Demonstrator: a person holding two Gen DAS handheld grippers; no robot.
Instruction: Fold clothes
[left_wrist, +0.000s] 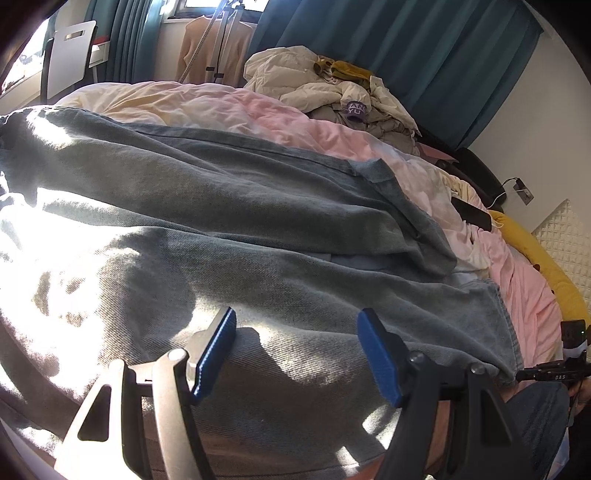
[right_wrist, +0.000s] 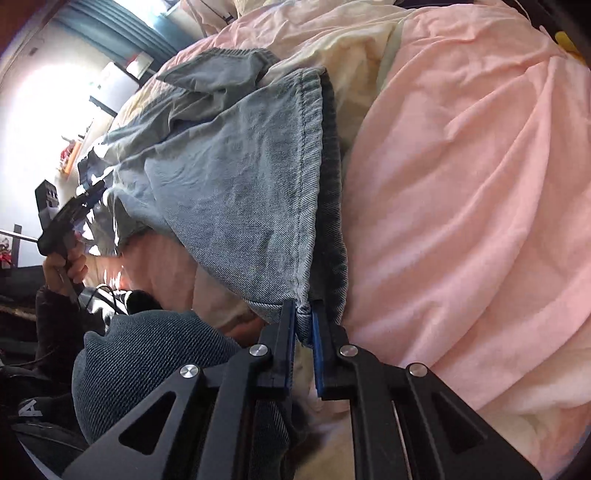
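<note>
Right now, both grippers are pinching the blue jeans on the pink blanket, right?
Not quite. Only the right gripper pinches the jeans, at the hem, in the right wrist view. The left gripper is open above them, in the left wrist view.

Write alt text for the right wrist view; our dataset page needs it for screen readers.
The right hand-held gripper pinches the hem corner of light blue jeans spread over a pink duvet. At left, a hand holds the other hand-held gripper.
</note>
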